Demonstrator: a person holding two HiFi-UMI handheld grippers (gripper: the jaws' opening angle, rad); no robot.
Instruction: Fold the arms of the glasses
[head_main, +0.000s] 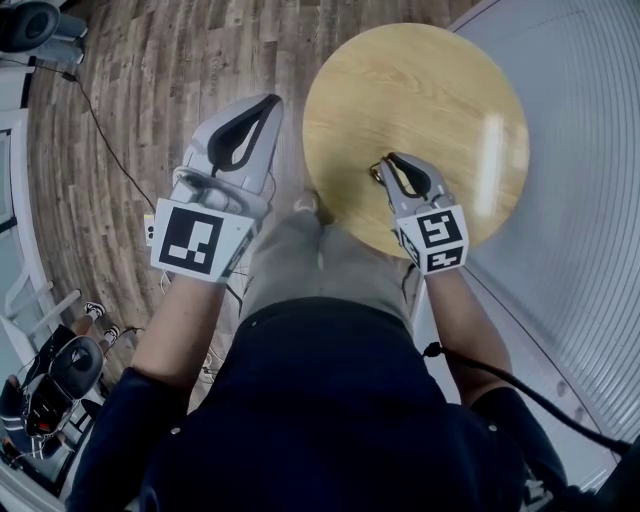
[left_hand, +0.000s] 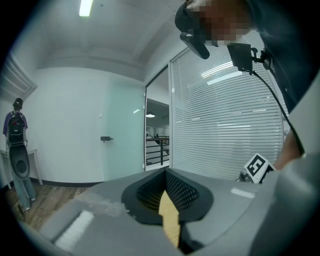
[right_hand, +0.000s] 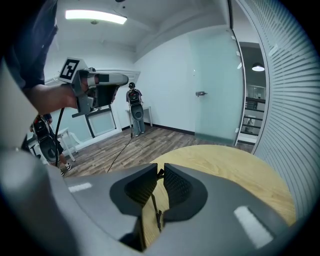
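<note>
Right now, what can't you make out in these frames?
Thin dark piece pinched in the right tongs, right gripper view: the tongs hide whatever it joins; no lenses show.
Glasses arms folded or open: cannot tell.
Head view: that piece is too small to identify.
Round light wooden table: near edge hidden by the person's leg.

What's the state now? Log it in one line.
left gripper: shut, empty, left of table | right gripper: jaws shut on dark rod, maybe glasses arm, over table | folding: cannot tell
</note>
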